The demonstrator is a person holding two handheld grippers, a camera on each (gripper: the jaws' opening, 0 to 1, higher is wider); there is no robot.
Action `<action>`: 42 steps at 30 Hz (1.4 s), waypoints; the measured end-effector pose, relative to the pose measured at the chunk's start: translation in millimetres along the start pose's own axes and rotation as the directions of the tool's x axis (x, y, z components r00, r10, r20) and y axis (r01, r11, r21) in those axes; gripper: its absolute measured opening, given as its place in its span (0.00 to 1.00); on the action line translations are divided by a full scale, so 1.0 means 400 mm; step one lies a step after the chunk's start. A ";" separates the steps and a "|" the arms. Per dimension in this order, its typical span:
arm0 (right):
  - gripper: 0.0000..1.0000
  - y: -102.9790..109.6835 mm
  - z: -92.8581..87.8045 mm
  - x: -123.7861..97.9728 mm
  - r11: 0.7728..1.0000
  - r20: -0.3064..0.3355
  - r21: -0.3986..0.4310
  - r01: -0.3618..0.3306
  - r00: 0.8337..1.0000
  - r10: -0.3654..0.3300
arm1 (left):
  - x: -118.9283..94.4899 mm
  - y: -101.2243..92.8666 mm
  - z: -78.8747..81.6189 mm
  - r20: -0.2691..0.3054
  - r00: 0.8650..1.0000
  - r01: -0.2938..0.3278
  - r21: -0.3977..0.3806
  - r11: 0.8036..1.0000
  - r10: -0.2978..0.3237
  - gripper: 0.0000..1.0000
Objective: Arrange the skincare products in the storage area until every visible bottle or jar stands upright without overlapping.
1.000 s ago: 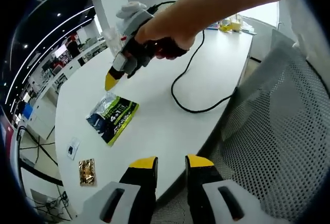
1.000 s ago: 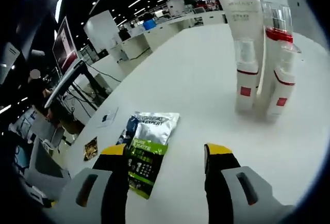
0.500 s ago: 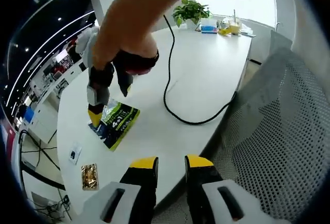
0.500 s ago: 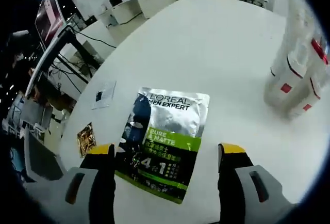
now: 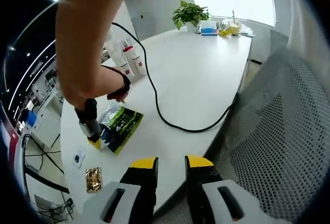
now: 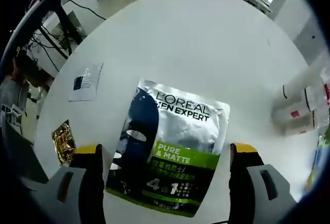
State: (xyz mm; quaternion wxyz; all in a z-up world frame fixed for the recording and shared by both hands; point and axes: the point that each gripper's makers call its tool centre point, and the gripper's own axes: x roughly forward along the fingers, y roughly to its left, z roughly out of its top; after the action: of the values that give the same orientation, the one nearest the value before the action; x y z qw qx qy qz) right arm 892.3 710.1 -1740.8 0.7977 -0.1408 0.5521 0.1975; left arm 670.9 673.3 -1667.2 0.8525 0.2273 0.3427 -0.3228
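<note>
Your right tool [image 6: 165, 159] is hovering wide open over the L'Oreal mask sachet [image 6: 170, 152], lying flat on desk [image 6: 206, 43] near bottles [image 6: 304, 105]. Thin, floppy, slick foil prob.; pinch an edge. Left tool [image 5: 170, 163] is idling narrow.

On the table [image 6: 206, 43] I see the sachet [image 6: 170, 154] lying flat between my right gripper's [image 6: 167, 170] wide-apart jaws, bottles [image 6: 304, 105] standing well to its right.
</note>
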 end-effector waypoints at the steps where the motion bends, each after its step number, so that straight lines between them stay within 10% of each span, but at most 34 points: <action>1: 0.97 0.001 -0.003 -0.006 1.000 -0.002 -0.004 -0.002 1.000 0.002 | 0.000 0.000 0.000 0.000 1.000 -0.001 0.004 1.000 0.001 0.21; 21: 0.72 -0.009 -0.018 -0.027 0.991 0.036 -0.121 -0.048 0.998 0.052 | -0.001 0.003 0.008 0.016 1.000 -0.010 0.026 1.000 0.009 0.21; 27: 0.55 -0.021 -0.019 -0.019 0.978 0.056 -0.192 -0.076 0.995 0.088 | -0.001 0.000 0.009 0.018 1.000 -0.006 0.035 0.999 0.006 0.21; 30: 0.31 -0.034 -0.020 -0.022 0.973 0.067 -0.211 -0.092 0.992 0.108 | -0.001 -0.001 0.008 0.018 1.000 -0.006 0.041 0.999 0.006 0.21; 42: 0.07 -0.043 -0.026 -0.042 0.960 0.122 -0.216 -0.177 0.971 0.206 | -0.001 0.004 0.006 0.013 1.000 -0.016 0.044 0.999 0.015 0.20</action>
State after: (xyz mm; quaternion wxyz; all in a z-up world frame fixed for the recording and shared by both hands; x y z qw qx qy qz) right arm 886.4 687.6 -1728.7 0.7937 -0.1531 0.4813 0.3390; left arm 672.8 673.1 -1665.2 0.8519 0.2465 0.3285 -0.3250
